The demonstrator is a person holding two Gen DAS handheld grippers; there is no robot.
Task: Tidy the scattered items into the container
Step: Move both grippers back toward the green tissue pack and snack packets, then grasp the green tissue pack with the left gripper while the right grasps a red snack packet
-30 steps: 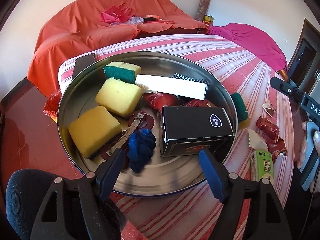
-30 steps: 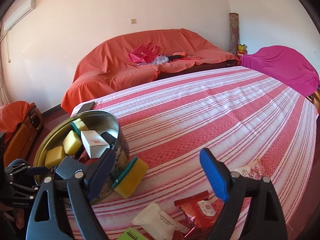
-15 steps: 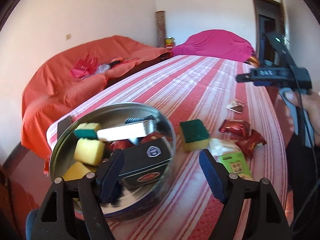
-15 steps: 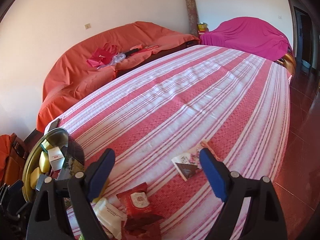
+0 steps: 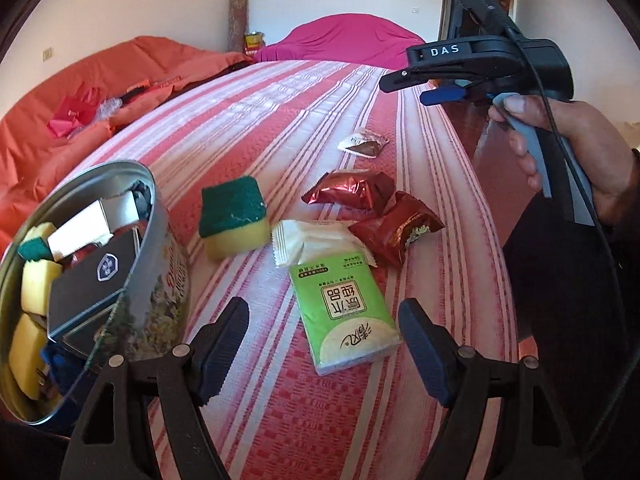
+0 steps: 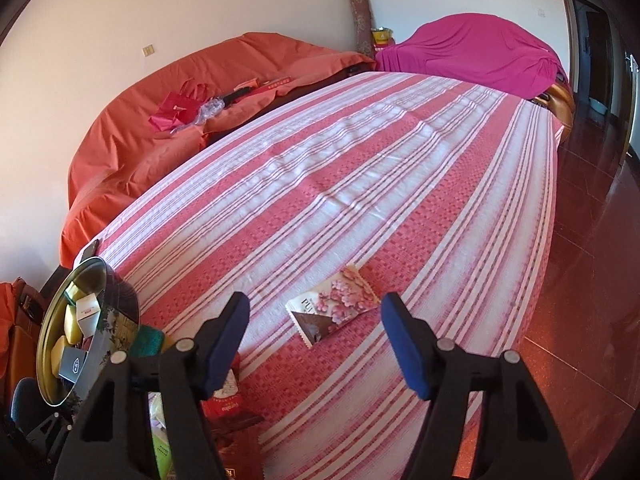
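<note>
- Left gripper (image 5: 322, 342) has swung off the tin (image 5: 158, 248) to the green tissue pack (image 5: 346, 312); jaws wide, pack between them, ungripped.
- Right gripper (image 6: 314, 332) now faces the floral sachet (image 6: 334, 308) on the tabletop (image 6: 360, 184); jaws closing, nothing pinched yet.
- Sponge (image 5: 234, 216) and red packets (image 5: 352, 190) remain outside the tin, so both hands look set for fresh picks.

Shiny metal tin (image 5: 158, 216), woven striped cloth (image 5: 320, 112) — glossy foil packets (image 5: 352, 190), spongy scourer (image 5: 234, 216).

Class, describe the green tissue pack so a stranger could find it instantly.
Start at the round metal tin on the striped tablecloth. Right of it lies a cluster of wrappers; the green tissue pack is nearest the camera, under a white sachet. It alone is bright green and flat.
</note>
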